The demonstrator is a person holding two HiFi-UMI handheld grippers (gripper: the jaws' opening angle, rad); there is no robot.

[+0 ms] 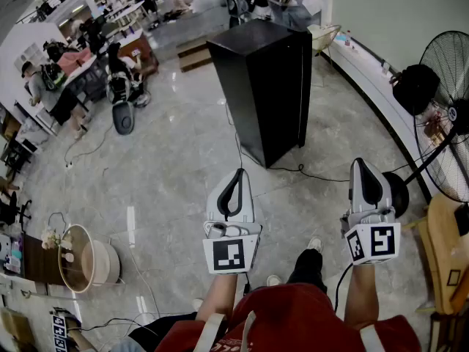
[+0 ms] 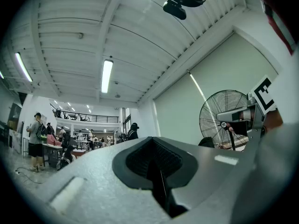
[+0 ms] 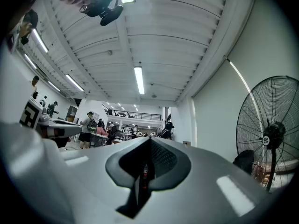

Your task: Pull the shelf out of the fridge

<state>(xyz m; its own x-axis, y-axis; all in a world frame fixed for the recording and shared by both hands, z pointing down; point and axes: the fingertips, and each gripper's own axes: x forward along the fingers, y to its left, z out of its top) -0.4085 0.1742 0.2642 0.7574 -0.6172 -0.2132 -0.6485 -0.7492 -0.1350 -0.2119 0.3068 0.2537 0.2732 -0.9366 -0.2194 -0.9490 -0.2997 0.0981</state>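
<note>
A tall fan (image 1: 448, 116) stands by the right wall, next to a wooden table (image 1: 443, 244). The glossy floor (image 1: 168, 174) carries a black cable (image 1: 322, 176) and, at lower left, a round basket (image 1: 73, 259) just beside a pale tub (image 1: 108, 262). People (image 1: 45, 86) are at desks (image 1: 88, 72) at upper left. A cardboard box (image 1: 192, 53) sits farther back. Strip lights (image 2: 106, 76) line the ribbed ceiling (image 2: 70, 36).

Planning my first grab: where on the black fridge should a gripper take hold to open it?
No handle shows. The fridge stands upright, one corner toward you; a vertical seam near its right face's far edge looks like the door edge. Probably come round from the right and pinch that edge, opening the shut right gripper first.
</note>
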